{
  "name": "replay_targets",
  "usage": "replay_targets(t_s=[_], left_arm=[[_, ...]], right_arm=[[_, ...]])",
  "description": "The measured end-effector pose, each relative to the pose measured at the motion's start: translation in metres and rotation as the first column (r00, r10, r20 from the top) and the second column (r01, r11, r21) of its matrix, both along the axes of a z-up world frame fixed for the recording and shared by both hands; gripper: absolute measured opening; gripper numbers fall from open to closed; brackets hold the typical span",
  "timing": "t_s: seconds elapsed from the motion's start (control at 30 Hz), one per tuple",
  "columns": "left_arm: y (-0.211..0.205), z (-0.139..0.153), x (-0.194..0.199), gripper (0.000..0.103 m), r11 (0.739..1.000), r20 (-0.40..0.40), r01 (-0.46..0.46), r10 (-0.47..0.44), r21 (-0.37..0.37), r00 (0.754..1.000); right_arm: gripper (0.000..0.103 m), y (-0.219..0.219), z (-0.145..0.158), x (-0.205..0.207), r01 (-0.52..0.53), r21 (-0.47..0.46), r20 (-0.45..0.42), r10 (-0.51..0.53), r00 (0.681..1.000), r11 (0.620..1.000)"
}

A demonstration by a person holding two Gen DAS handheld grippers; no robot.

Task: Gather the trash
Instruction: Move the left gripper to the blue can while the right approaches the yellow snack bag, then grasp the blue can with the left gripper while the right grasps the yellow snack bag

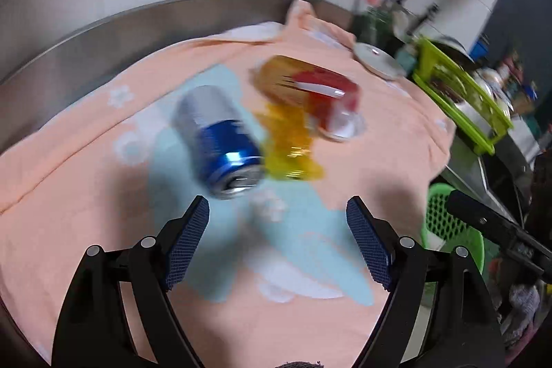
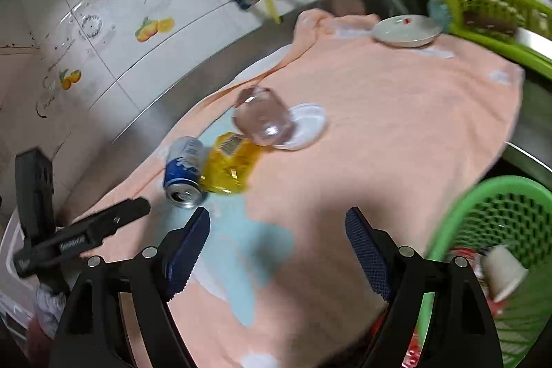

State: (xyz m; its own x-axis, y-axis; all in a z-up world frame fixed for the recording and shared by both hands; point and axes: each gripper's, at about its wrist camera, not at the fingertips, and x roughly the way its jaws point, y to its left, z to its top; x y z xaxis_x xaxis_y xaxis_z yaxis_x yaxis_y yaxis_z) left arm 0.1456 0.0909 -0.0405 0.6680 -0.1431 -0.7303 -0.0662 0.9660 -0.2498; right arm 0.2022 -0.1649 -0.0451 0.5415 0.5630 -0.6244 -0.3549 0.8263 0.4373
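Note:
A blue and silver can (image 1: 220, 140) lies on its side on the peach towel (image 1: 86, 202). A crumpled yellow wrapper (image 1: 289, 143) lies against it. Behind that lies a clear plastic cup with a red and gold label (image 1: 317, 99). My left gripper (image 1: 277, 230) is open and empty just short of the can. In the right wrist view the can (image 2: 184, 173), the wrapper (image 2: 229, 166) and the cup (image 2: 264, 118) lie ahead to the left. My right gripper (image 2: 277, 230) is open and empty over the towel (image 2: 396, 126).
A green mesh basket (image 2: 500, 230) with a paper cup and wrappers stands at the right, off the towel's edge; it also shows in the left wrist view (image 1: 445, 223). A white lid (image 2: 405, 31), a green crate (image 2: 490, 12) and a tiled wall lie behind.

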Motion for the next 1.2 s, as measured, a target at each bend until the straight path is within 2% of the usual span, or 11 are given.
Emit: replay_targets(t_s=[0.13, 0.37, 0.53, 0.97, 1.2], left_arm=[[0.031, -0.006, -0.005, 0.081, 0.998, -0.012, -0.062, 0.061, -0.027, 0.998], [0.068, -0.015, -0.012, 0.081, 0.99, -0.019, -0.128, 0.127, -0.058, 0.992], [0.084, -0.019, -0.013, 0.081, 0.985, -0.027, -0.155, 0.153, -0.07, 0.988], [0.098, -0.023, -0.003, 0.081, 0.978, -0.037, -0.182, 0.18, -0.1, 0.983], [0.097, -0.023, 0.013, 0.081, 0.973, -0.057, -0.197, 0.191, -0.121, 0.98]], right_arm=[[0.078, 0.037, -0.007, 0.028, -0.028, 0.022, -0.034, 0.029, 0.999, 0.999], [0.075, 0.082, -0.023, 0.069, -0.007, 0.061, -0.115, 0.014, 0.993, 0.998], [0.071, 0.106, -0.03, 0.088, 0.016, 0.043, -0.141, -0.01, 0.99, 0.999], [0.066, 0.124, -0.06, 0.12, 0.06, 0.023, -0.212, -0.053, 0.976, 0.998], [0.048, 0.12, -0.068, 0.117, 0.046, 0.039, -0.218, -0.036, 0.975, 0.998]])
